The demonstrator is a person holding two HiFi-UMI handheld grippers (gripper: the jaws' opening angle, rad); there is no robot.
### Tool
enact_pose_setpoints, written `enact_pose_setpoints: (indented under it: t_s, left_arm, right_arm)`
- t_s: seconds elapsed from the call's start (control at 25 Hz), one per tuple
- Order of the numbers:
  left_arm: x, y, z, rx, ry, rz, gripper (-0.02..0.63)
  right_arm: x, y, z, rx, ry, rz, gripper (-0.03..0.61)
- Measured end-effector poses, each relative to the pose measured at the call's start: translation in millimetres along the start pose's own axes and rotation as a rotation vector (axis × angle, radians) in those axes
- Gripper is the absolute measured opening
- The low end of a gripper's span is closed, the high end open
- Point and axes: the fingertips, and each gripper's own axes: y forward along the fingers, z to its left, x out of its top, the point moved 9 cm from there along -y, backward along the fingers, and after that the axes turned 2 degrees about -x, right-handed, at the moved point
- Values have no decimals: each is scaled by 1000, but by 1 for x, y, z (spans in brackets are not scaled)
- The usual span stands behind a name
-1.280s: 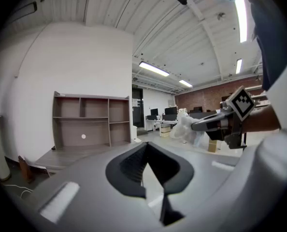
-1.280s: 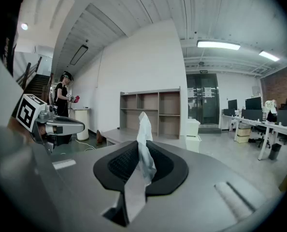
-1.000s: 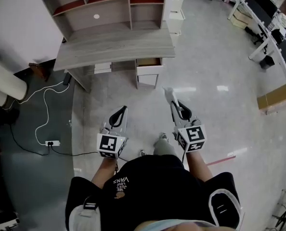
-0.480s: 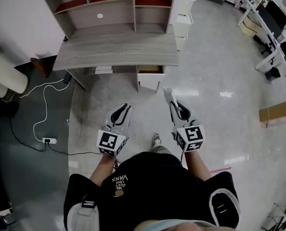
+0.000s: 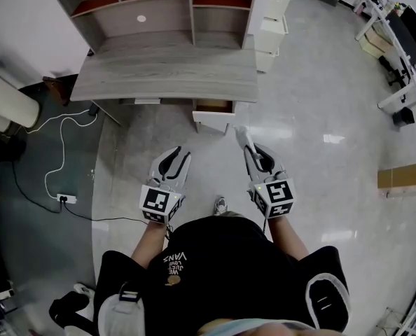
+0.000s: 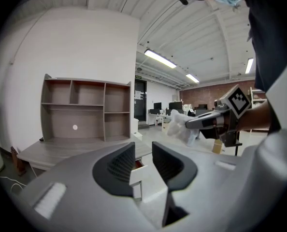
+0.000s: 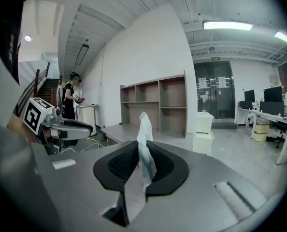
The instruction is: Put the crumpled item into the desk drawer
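Left gripper [image 5: 176, 157]: jaws have just been opening, now apart, nothing between them. Desk drawer [image 5: 213, 108]: pulled open, ahead between both grippers, well apart from them. Crumpled item [image 5: 241, 133]: pinched in the clamped right gripper [image 5: 251, 149], poking past its tips. The drawer lies ahead and slightly left of it.

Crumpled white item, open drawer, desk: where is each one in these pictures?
crumpled white item [image 7: 144, 139], right gripper view, its middle part.
open drawer [image 5: 213, 106], head view, its brown inside.
desk [image 5: 166, 72], head view, its bare grey top.
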Motion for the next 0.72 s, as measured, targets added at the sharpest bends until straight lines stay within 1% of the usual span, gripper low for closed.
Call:
enact_pose_setpoints:
  t_s: [0.12, 0.24, 0.32, 0.48, 0.6, 0.72]
  left_arm:
    - [-3, 15, -2, 28, -5, 33, 134]
    - [-8, 25, -4, 56, -15, 48, 155]
    - [-12, 30, -3, 61, -21, 65, 166]
    - [-21, 38, 5, 65, -29, 107, 167]
    - [-26, 50, 16, 54, -33, 116, 169]
    - [-32, 65, 30, 16, -33, 126, 169]
  right_arm:
    - [-1, 10, -16, 36, -21, 12, 46]
    - [-4, 19, -28, 66, -65, 23, 46]
    - [-5, 26, -33, 76, -80, 30, 46]
    - [-7, 40, -34, 86, -95, 42, 46]
    - [-10, 53, -36, 73, -86, 53, 46]
    - [-11, 65, -37, 45, -84, 66, 46]
